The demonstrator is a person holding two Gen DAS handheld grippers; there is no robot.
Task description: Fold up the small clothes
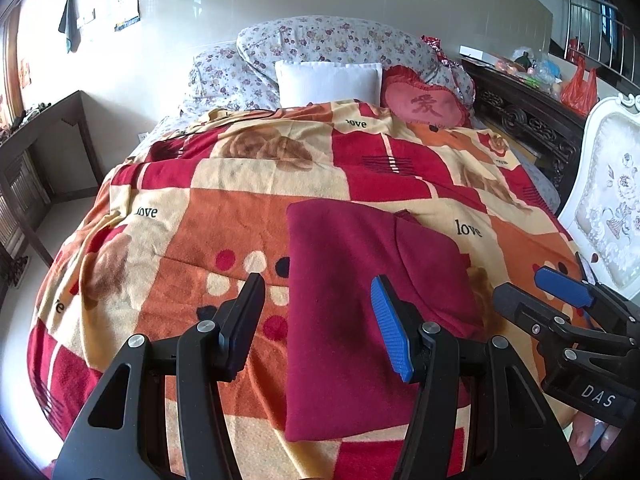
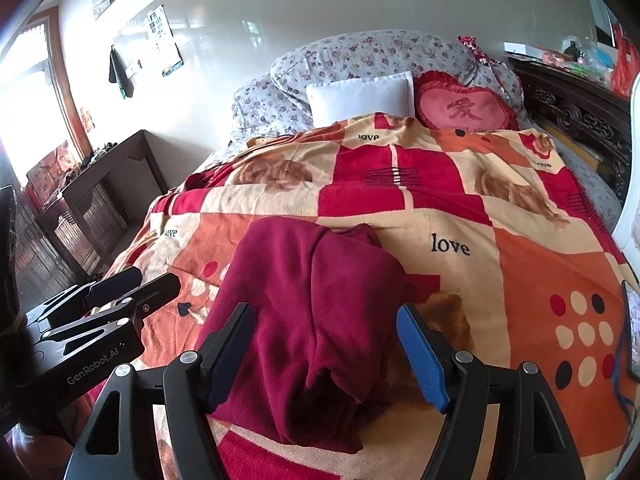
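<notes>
A dark red garment [image 1: 360,300] lies folded lengthwise on the patterned blanket [image 1: 200,220], with a second layer folded over its right side. It also shows in the right wrist view [image 2: 304,320], where its near end is rumpled. My left gripper [image 1: 318,320] is open and empty, held above the garment's near left part. My right gripper [image 2: 326,356] is open and empty above the garment's near end. The right gripper also shows at the right edge of the left wrist view [image 1: 560,296], and the left gripper at the left of the right wrist view [image 2: 128,284].
The bed carries a white pillow [image 1: 328,80], a red heart cushion [image 1: 424,106] and a floral quilt [image 1: 340,40] at its head. A white chair [image 1: 604,216] stands at the right. A dark cabinet [image 2: 92,196] is on the left. A phone [image 2: 632,328] lies at the blanket's right edge.
</notes>
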